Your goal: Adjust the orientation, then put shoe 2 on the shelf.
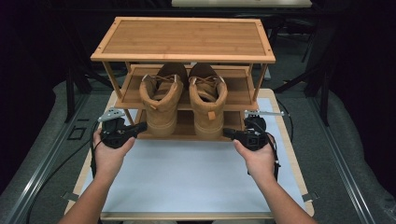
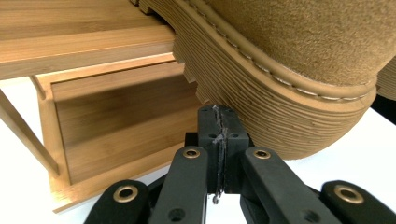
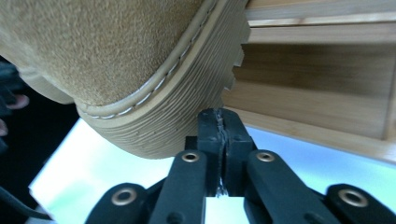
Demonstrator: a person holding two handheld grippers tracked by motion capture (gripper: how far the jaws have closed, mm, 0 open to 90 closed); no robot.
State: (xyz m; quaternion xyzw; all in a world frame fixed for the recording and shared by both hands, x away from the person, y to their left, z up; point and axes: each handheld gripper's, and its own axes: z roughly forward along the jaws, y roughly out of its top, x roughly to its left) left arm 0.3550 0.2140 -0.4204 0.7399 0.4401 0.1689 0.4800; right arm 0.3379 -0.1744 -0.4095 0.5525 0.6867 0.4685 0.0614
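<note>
Two tan suede boots, the left boot and the right boot, stand on the middle shelf of a bamboo shoe rack, heels overhanging its front edge. My left gripper is shut and empty, its tip beside the left boot's heel. In the left gripper view the shut gripper sits just below the ribbed sole of that boot. My right gripper is shut and empty too, beside the right boot's heel. The right gripper view has the shut gripper right under that boot's sole.
The rack stands at the far end of a white mat on a wooden table. The rack's lower shelf lies behind the gripper tips. Dark floor, rails and stands surround the table.
</note>
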